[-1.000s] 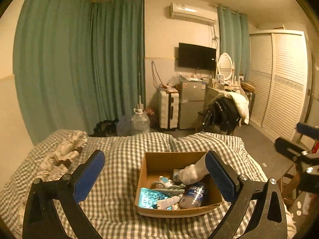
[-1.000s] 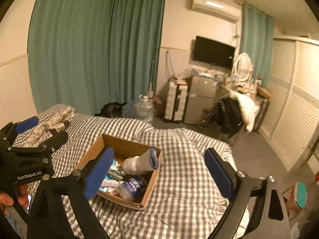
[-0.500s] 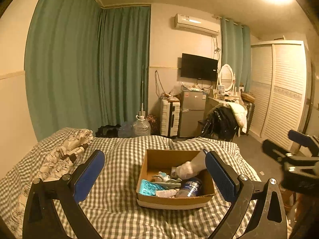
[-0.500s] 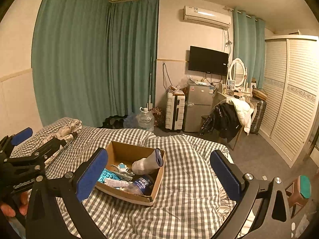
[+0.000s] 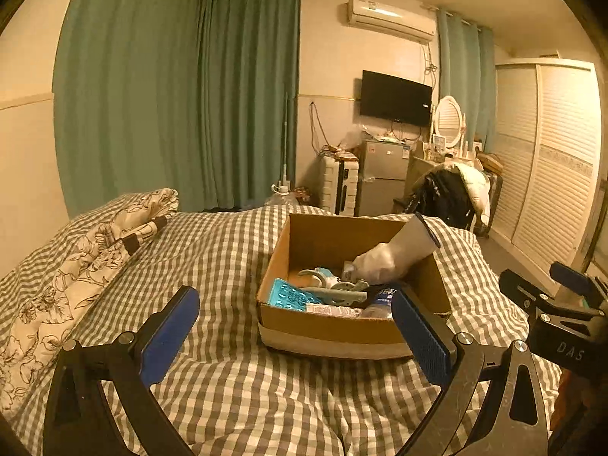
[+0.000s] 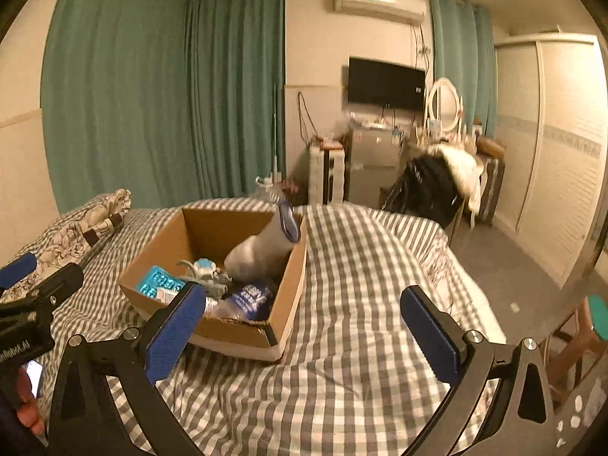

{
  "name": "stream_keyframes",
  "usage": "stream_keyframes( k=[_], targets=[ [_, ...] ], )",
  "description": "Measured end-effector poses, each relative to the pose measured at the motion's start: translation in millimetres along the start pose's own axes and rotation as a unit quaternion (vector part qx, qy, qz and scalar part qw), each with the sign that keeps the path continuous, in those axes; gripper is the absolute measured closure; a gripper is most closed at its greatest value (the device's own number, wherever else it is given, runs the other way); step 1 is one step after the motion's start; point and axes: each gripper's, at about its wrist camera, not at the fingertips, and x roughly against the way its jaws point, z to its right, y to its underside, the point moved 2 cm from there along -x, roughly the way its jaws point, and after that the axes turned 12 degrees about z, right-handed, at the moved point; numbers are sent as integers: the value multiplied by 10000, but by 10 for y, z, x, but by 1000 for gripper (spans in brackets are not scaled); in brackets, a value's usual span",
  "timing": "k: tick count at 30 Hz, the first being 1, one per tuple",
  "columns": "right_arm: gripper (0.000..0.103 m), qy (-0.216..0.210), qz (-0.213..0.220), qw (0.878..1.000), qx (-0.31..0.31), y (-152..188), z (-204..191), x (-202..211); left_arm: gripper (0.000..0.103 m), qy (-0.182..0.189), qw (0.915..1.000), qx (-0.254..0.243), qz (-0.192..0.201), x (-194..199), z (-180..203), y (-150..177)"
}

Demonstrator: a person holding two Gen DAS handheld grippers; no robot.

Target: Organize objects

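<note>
While both of my grippers hang spread wide with nothing between their blue pads, the view has dropped lower and nearer to the bed than it was a second ago: the open brown cardboard box now fills more of the left wrist picture, and the ceiling light seen half a second back has left the frame. I see the left gripper poised just short of the box's near wall, and the right gripper off to the box's right over the grey-and-white checked bedspread. Everything small in sight lies inside the box: a pale grey sock with a dark cuff leaning on the right wall, a teal blister pack, a plastic bottle with a blue label, and a tangle of grey-and-white items I cannot make out. Nothing loose shows on the bedspread near the box; a crumpled floral cloth lies well to the left. By my reading, that fits either a sorting that is done or one about to pull items out, and the approach alone does not settle which.
</note>
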Motion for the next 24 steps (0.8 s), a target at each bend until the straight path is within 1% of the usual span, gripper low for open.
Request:
stream_keyframes(
  k=[6,15,24],
  targets=[
    [0,-16,-15,10000,20,10,-26,13,0,-29,10000,60,-61,19,-14,11],
    [0,39,124,9999,43,-39,-23,95,0,-105,9999,34,-77,68,-24,-3],
    [0,61,100,9998,137,-37,-45,89,0,-94,9999,109,-80,77,-49,-22]
  ],
)
